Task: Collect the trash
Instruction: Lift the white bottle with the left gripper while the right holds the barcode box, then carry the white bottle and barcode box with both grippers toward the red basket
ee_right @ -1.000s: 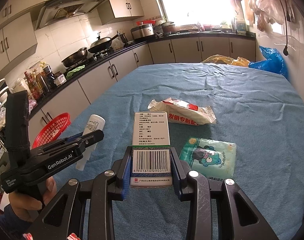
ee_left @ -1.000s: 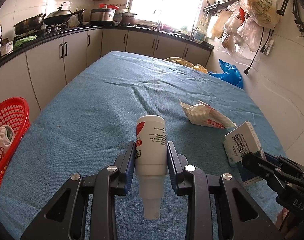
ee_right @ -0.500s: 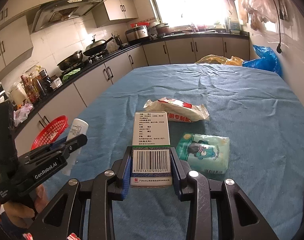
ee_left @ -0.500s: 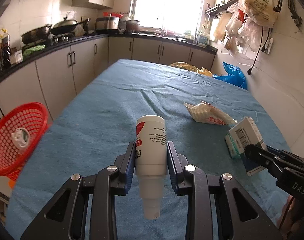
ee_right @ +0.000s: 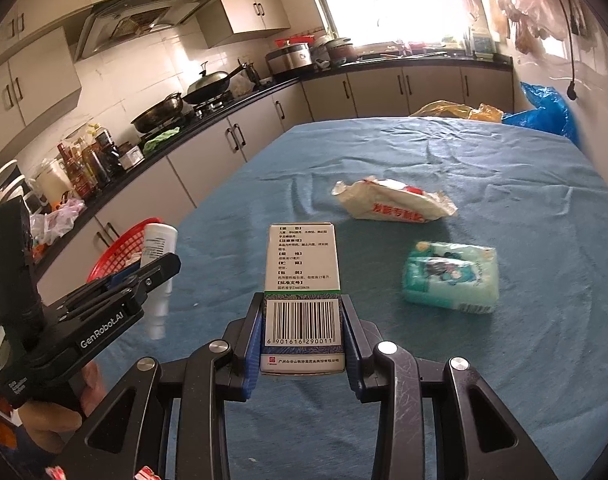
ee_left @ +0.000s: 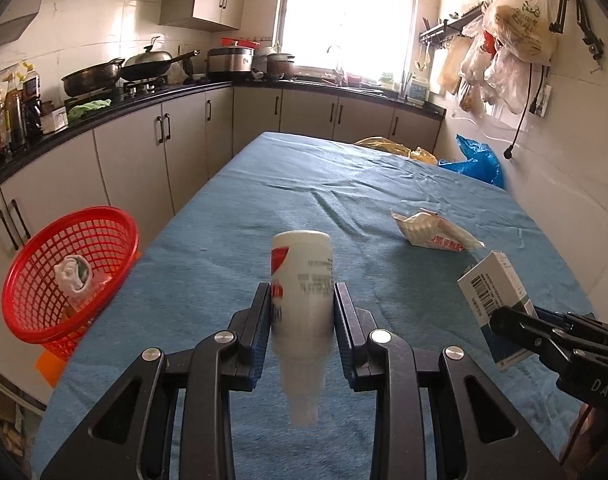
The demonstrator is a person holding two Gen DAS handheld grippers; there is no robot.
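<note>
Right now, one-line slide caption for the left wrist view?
Left gripper holds a white bottle over the blue-clothed table, with the red basket at its left edge.

The bottle (ee_left: 302, 280) sits between the fingers of the left tool (ee_left: 303, 320), above the desk (ee_left: 304, 200). The basket (ee_left: 70, 272) stands off the desk's left edge, with what may be a wad of paper (ee_left: 73, 278) in it. The box (ee_right: 303, 280) is in the right tool (ee_right: 303, 332). Ahead of the box a wrapper (ee_right: 392, 200) lies on the desk, and a tissue pack (ee_right: 452, 276) lies nearer, to its right.
</note>
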